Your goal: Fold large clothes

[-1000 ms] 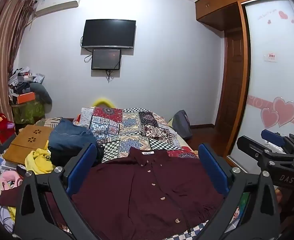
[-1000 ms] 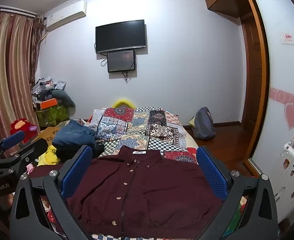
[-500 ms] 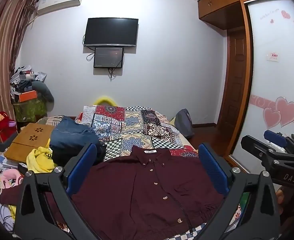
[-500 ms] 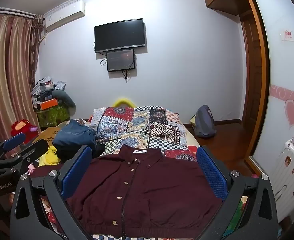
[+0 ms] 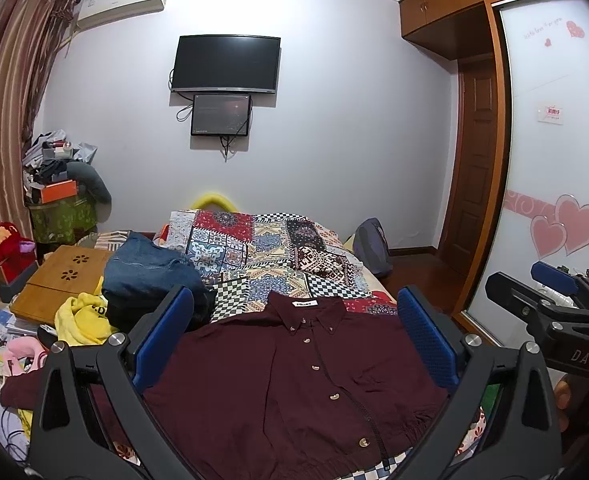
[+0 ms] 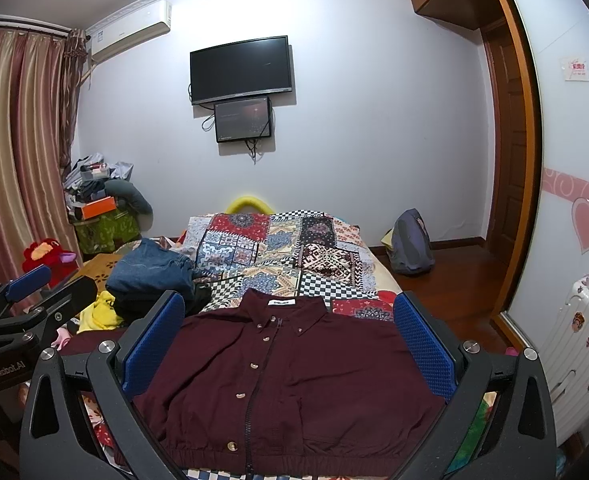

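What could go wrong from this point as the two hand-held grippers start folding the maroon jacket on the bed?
The maroon jacket lies flat, front up, with both hand-held grippers open above it. Likely risks:
1. Its left sleeve trails off among the clutter beside the bed and may drag the yellow garment along.
2. The folded jeans pile sits close to the shoulder and could be knocked.
3. A pinch may catch the patchwork bedspread underneath.

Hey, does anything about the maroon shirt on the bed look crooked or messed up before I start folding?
Nothing stands out. The maroon shirt lies flat and buttoned on the patchwork bedspread, collar towards the wall. Both tongs, left and right, are open above it.
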